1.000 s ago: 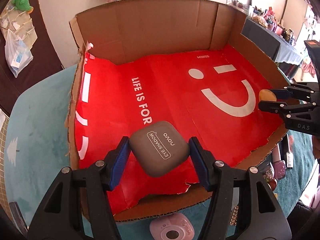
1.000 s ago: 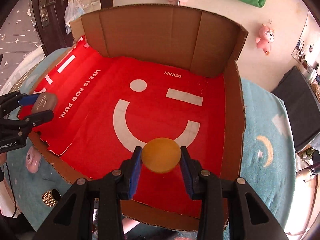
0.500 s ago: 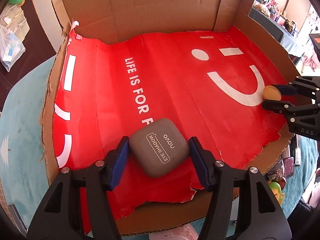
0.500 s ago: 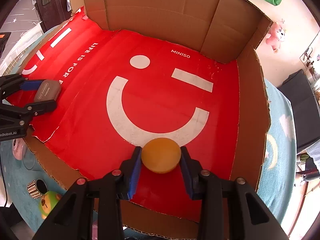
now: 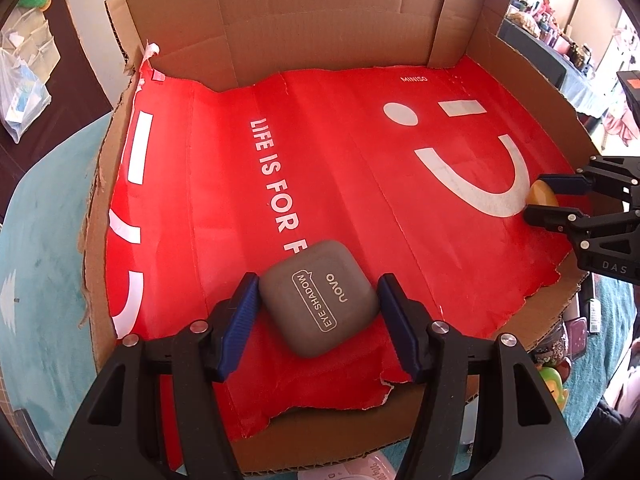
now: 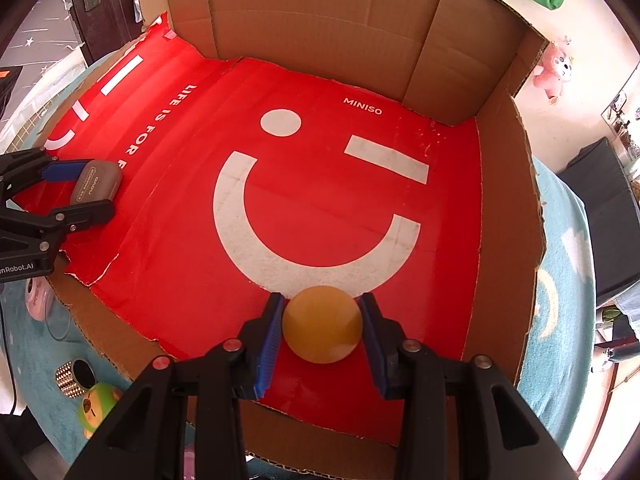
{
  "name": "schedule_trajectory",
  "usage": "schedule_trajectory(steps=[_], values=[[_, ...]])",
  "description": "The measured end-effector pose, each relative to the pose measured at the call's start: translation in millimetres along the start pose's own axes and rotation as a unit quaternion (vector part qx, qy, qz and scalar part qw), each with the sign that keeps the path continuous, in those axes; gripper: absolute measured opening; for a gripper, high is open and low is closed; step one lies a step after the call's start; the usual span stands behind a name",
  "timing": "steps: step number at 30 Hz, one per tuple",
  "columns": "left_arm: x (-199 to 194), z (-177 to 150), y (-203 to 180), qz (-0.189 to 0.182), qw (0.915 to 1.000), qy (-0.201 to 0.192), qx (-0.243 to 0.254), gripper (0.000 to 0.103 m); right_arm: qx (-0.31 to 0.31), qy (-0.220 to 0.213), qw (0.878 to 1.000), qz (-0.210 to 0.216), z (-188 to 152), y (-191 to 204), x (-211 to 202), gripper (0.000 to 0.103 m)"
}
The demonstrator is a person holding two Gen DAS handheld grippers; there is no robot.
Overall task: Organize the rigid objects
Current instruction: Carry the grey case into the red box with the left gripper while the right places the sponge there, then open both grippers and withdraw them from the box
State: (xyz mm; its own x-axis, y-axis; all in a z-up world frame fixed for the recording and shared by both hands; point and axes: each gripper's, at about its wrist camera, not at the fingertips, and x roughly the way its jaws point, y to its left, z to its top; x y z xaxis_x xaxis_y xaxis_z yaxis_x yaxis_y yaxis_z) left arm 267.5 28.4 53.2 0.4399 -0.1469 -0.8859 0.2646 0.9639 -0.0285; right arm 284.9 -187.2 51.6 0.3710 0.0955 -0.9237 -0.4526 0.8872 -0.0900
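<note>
Both tongs have sunk lower into the box (image 5: 328,32). The left tongs (image 5: 316,312) grasp the stiff, smooth case (image 5: 320,304) by its sides; the right tongs (image 6: 322,330), just easing, grip the hard, slippery ball (image 6: 322,330) across its middle.

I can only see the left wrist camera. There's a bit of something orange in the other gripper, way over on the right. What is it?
Observer: In the right wrist view it is a round orange-yellow thing. It sits between the jaws of the right gripper. The jaws have just been opening a little, but the pads touch its sides.
Operator: Is there anything fun on the wall behind the box?
Observer: Yes, a pink plush toy hangs on the white wall, to the right of the cardboard box.
</note>
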Motion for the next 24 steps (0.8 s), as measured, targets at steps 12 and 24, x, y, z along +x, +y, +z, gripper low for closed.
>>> schedule_trajectory(steps=[12, 24], values=[[-29, -8, 1, -0.019, 0.9983, -0.054, -0.013, 0.074, 0.003, -0.022, 1.000, 0.015, -3, 6, -17, 0.059], [-104, -35, -12, -0.002, 0.9778, -0.207, -0.031, 0.091, 0.008, -0.156, 0.988, 0.009, -37, 13, -114, 0.084]])
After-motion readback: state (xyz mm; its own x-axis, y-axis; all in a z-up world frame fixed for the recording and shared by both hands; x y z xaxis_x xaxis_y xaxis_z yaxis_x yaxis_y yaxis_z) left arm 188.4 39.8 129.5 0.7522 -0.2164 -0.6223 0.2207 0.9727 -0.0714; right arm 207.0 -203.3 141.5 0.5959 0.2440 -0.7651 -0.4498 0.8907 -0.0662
